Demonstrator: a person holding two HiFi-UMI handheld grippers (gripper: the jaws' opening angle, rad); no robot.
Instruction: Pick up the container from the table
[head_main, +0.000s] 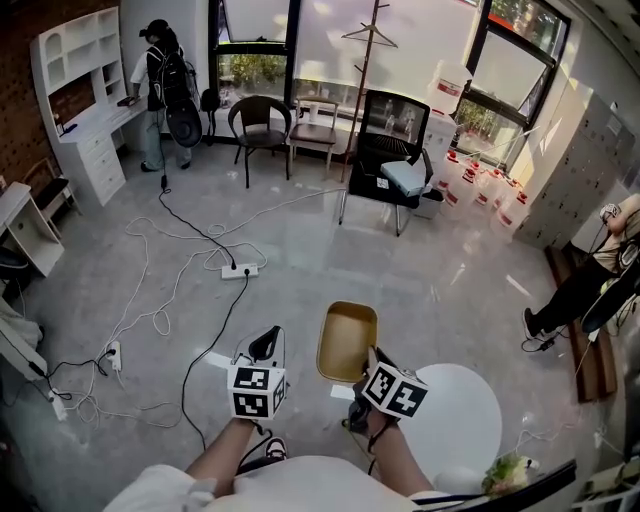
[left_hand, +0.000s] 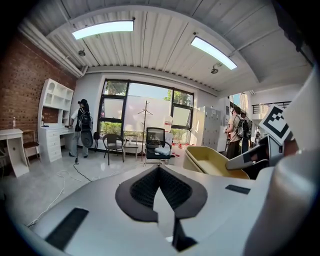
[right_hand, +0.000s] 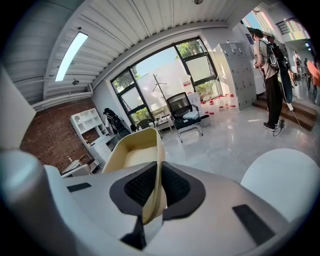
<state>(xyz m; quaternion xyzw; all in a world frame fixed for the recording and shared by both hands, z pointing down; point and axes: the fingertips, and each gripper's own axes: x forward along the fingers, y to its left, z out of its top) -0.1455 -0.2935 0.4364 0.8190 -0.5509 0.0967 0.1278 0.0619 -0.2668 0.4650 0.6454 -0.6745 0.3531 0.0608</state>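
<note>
The jaws of the right gripper (right_hand: 157, 186) stand narrow, pinching one thin side wall of the tan container (right_hand: 131, 150). It juts out at their twelve o'clock, in the air above the floor and clear of the round white bench (head_main: 462, 418) at its four o'clock in the head view, while the left gripper (left_hand: 159, 172), at the container's nine o'clock, has its jaws closed together on nothing. With only one wall pinched, the container could swing down or slip free if that wall bends or the hand tilts; there are one container, one bench and two grippers.
</note>
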